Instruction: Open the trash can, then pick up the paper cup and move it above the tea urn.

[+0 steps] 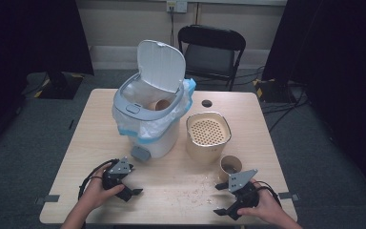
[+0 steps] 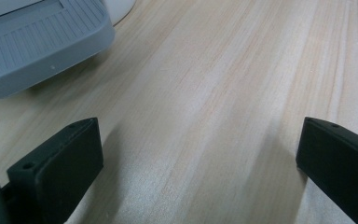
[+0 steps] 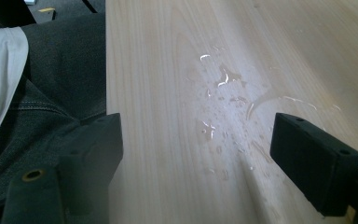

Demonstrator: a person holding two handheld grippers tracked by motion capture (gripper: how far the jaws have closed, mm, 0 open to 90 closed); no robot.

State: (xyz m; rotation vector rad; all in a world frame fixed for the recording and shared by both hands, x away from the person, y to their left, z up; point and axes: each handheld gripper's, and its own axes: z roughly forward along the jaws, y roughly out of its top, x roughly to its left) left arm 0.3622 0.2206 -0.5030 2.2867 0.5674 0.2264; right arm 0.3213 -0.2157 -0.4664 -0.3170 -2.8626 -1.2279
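My left gripper (image 1: 134, 180) rests on the wooden table (image 1: 181, 167) near its front left, held by a hand, jaws pointing right. In the left gripper view the left gripper (image 2: 198, 154) stands open over bare wood, with the bin's grey foot pedal (image 2: 37, 42) just ahead. My right gripper (image 1: 220, 199) lies at the front right, jaws pointing left. In the right gripper view the right gripper (image 3: 200, 149) is open with nothing between its jaws, above a patch of spilled droplets (image 3: 228, 93) close to the table's near edge.
A white pedal bin (image 1: 147, 119) with its lid up and a plastic liner stands at centre left; a brown cup (image 1: 161, 104) lies inside. A beige container with a perforated top (image 1: 208, 133) and a paper cup (image 1: 230, 166) stand right of it. A black chair (image 1: 212, 52) is behind.
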